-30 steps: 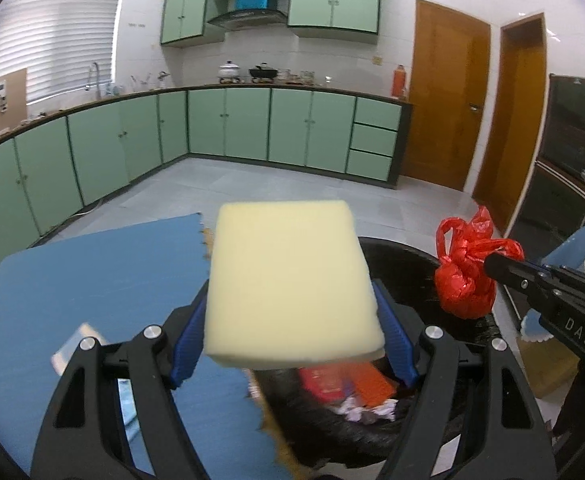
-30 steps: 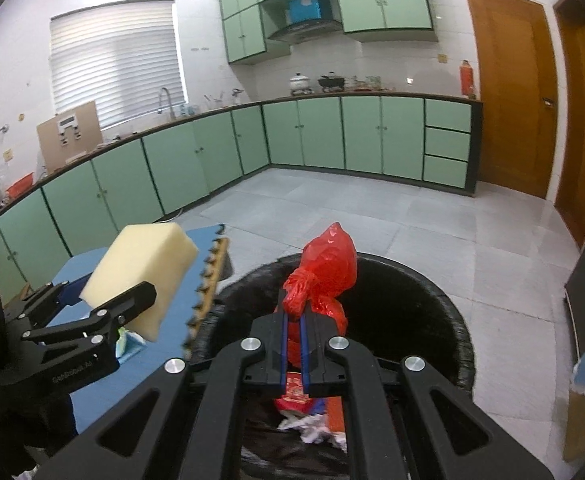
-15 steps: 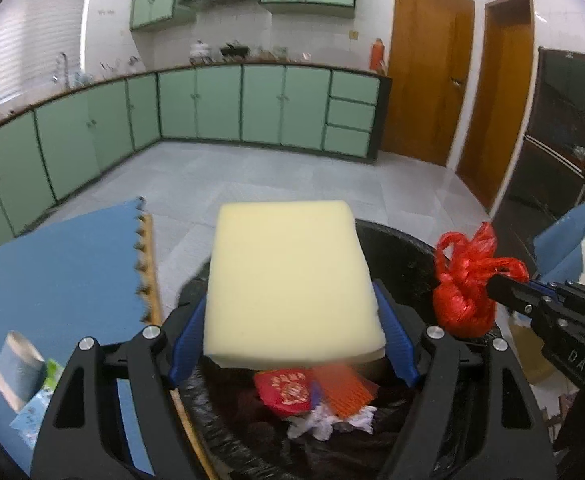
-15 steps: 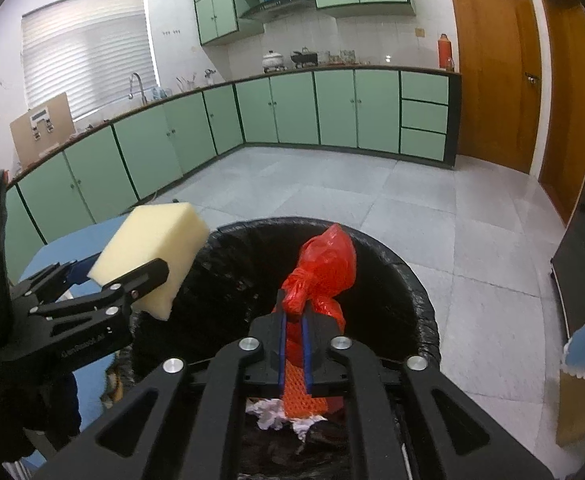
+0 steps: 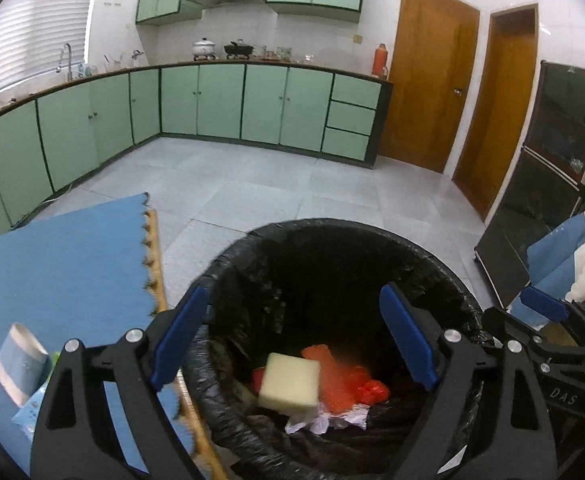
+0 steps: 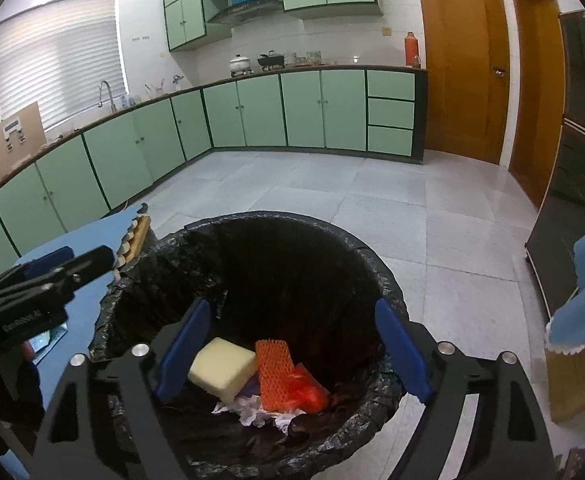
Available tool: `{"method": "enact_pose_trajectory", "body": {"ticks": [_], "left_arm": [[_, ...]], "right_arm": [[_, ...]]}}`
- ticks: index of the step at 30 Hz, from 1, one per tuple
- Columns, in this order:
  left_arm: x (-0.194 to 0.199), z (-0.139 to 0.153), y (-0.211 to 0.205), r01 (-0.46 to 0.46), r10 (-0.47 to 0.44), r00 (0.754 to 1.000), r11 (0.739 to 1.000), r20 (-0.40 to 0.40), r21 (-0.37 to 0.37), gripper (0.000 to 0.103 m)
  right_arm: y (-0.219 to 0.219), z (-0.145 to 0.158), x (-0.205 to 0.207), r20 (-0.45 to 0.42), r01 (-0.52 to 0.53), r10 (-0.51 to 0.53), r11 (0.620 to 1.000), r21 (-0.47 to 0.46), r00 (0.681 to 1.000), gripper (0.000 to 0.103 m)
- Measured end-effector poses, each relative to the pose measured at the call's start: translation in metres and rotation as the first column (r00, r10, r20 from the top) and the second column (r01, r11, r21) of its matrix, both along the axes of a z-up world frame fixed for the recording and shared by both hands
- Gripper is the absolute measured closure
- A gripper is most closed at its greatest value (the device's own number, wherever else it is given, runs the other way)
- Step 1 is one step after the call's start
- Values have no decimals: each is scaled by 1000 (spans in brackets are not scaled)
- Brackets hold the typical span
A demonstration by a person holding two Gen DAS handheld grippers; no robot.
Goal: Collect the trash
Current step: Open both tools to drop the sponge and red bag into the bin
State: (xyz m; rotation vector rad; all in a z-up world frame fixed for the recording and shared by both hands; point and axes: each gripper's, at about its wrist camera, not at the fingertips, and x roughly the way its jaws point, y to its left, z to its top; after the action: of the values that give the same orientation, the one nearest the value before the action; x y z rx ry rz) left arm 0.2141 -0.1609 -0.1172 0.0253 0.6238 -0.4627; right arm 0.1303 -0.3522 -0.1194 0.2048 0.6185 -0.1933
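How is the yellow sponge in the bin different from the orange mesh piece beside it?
The yellow sponge is a thick, solid, pale block; the orange mesh piece is thin, bright and full of small holes. The sponge lies toward the left of the pile, the mesh to its right. Both rest on other trash inside the black-lined bin, free of either gripper.

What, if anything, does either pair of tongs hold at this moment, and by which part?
Nothing. Both the left tongs and right tongs are opening with nothing between them; the sponge and red bag lie in the bin.
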Motion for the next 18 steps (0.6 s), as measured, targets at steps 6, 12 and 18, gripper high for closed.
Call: {"method": "enact_pose_trajectory", "body": {"ticks": [6,12,18], "left_arm": [[-15,15,42,-55,54,997,998,53,13,17],[-35,23,106,-165,161,982,986,102,35,17],[-53,26,177,-297,288,949,953,132,57,17]], "right_arm": [[23,15,-4,31,-39,38,999,6,999,17],[67,30,0,67,-116,116,993,0,991,17],[125,34,10,89,-196,194,980,18,977,17]]}}
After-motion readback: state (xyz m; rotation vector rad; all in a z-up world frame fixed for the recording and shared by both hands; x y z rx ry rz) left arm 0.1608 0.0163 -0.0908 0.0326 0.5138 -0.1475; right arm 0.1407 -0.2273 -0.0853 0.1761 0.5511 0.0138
